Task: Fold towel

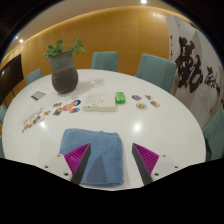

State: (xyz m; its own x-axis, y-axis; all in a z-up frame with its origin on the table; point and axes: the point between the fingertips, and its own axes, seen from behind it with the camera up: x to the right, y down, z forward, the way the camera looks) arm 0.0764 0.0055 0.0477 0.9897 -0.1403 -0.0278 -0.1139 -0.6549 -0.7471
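Observation:
A blue towel [96, 152] lies flat on the round white table [170, 125], folded into a rough rectangle. My gripper [111, 158] hovers over the towel's near end with its fingers wide apart. The left finger's magenta pad [77, 156] is over the towel's left edge. The right finger's pad [146, 156] is over bare table just right of the towel. Nothing is held between the fingers.
A potted plant [64, 68] stands at the far left of the table. Beyond the towel lie a white box [98, 101], a green object [120, 97], and several small cards and stickers [55, 110]. Teal chairs [155, 70] ring the far side.

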